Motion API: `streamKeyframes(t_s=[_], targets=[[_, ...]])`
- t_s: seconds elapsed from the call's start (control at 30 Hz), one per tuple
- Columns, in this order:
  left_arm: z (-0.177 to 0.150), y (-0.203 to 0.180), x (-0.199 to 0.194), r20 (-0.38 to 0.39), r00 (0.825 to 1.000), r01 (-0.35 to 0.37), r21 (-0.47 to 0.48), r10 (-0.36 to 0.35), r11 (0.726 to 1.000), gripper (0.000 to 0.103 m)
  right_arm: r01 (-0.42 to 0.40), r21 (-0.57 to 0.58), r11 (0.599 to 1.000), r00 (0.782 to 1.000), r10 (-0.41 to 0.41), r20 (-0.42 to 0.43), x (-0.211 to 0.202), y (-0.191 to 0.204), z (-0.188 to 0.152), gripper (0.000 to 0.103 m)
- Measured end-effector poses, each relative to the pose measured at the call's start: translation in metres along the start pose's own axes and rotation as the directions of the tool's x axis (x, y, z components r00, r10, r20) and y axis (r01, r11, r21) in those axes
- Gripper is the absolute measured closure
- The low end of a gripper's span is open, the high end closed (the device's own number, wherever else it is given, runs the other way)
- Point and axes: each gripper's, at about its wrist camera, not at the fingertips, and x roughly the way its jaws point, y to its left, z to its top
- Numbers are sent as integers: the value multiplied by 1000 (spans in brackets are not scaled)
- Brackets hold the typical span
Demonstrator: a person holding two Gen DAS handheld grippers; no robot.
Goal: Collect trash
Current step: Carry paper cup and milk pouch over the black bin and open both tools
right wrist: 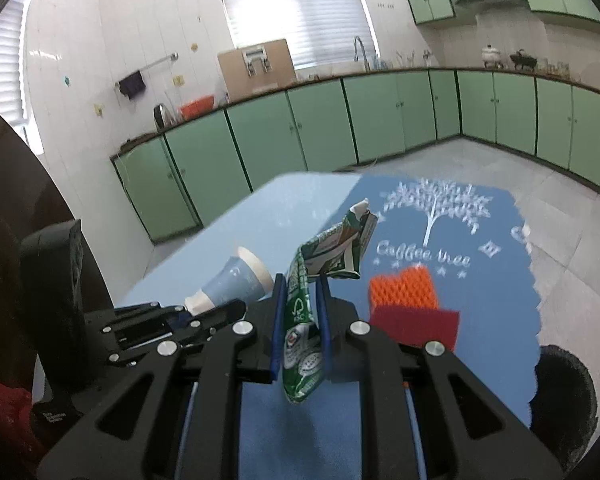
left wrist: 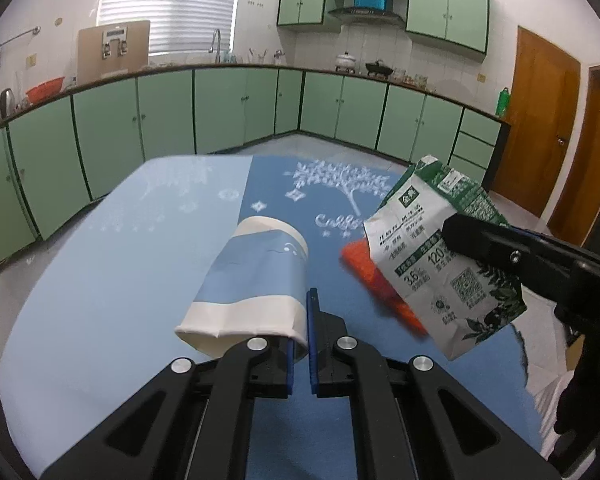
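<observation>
A blue and white paper cup (left wrist: 256,276) lies tilted on its side above the table, and my left gripper (left wrist: 301,332) is shut on its wall near the base. The same cup (right wrist: 236,280) and left gripper (right wrist: 204,314) show at the left of the right wrist view. A flattened green and white milk carton (right wrist: 332,248) hangs clamped between the blue pads of my right gripper (right wrist: 300,284). In the left wrist view this carton (left wrist: 432,264) hangs at the right, lifted off the table, with the right gripper (left wrist: 450,236) on it.
An orange foam net (right wrist: 404,284) with a dark red piece (right wrist: 420,328) in front of it lies on the blue tablecloth (left wrist: 120,280). A dark round object (right wrist: 560,384) stands off the table's right edge. Green kitchen cabinets (left wrist: 236,108) line the far walls.
</observation>
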Motion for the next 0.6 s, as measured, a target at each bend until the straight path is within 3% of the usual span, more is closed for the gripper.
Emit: streamKeyframes(t_s=[0.3,0.6], targets=[[23,-37,-21,75,995,65,41,-68,997,98,99,18,995,993,-100,69,-46,-19,9,89],[38,-92,-22,108,978,167,104,-178,981,98,253,60,966,962,-258,92,-95,-64,-4,89]])
